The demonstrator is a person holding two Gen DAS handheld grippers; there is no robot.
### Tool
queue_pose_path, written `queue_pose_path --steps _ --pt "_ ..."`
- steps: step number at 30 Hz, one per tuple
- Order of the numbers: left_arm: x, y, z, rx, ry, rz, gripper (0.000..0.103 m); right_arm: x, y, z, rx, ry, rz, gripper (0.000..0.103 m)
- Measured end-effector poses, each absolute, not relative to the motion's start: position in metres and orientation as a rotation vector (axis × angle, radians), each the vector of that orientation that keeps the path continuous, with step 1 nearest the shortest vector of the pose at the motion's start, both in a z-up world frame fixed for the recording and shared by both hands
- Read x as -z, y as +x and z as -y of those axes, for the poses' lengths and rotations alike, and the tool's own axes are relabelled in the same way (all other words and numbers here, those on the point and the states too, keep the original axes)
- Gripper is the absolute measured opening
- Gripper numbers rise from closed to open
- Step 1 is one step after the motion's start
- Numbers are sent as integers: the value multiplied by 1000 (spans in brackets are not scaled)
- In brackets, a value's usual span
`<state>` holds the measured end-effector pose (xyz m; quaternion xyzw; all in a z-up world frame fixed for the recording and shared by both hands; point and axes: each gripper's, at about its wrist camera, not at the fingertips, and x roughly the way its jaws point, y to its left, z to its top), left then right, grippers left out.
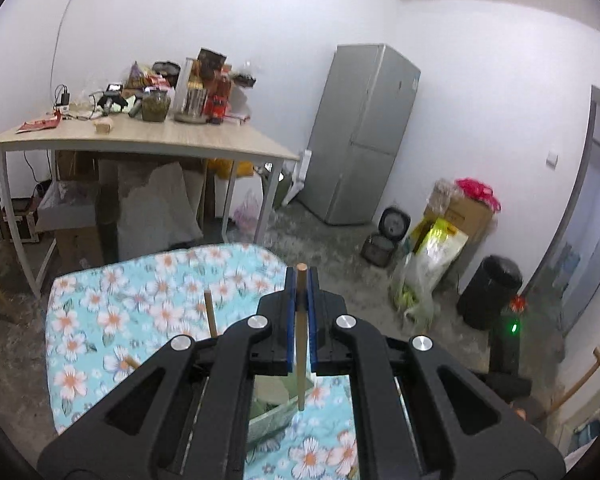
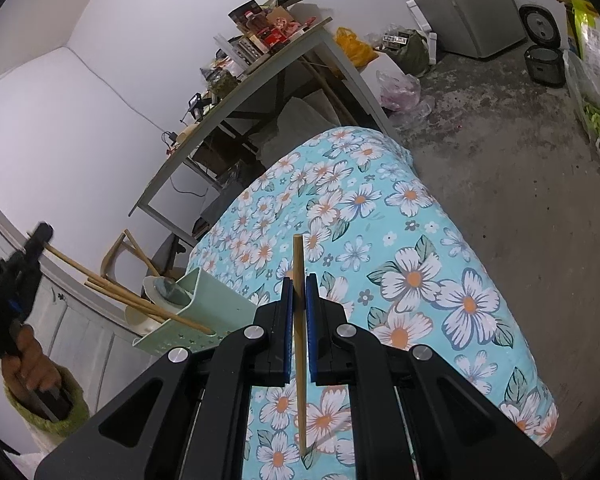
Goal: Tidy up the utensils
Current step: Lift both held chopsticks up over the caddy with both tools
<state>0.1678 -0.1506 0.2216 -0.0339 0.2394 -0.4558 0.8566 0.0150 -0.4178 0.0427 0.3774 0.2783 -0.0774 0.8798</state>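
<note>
Left claw is pinching a wooden chopstick between its blue pads; the stick is running roughly along the pad line, its top end poking out past the tips and its lower end hanging below the claw body. In the right wrist view that same left claw is showing at the far left edge, blurred, gripped by a hand in a green cuff, with its chopstick sticking out toward the holder.

Right claw is also clamped on a chopstick, pads pressed against it on both sides. That stick is standing nearly upright in frame, top end above the tips, bottom end over the floral cloth.

Pale green utensil holder is sitting on the worktop just left of the right claw. Several more chopsticks are leaning out of it toward the left at a slant, and a white spoon-like piece is lying in it too; can't tell which compartment each one is in.

In the left wrist view, two stick ends are peeking up left of the claw, above the cloth-covered worktop.

Background: cluttered wooden table, grey fridge, black bin.
</note>
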Motion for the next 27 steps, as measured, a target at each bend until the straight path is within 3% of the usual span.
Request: queue_pose_path --steps 8,15,27 --pt "-252 176 146 924 -104 -405 4 -42 15 420 161 789 -584 6" --pt "-247 193 153 891 -114 -399 4 -38 20 422 162 791 -593 6" --pt "-165 206 174 898 -135 -485 5 -32 25 421 158 798 -616 6"
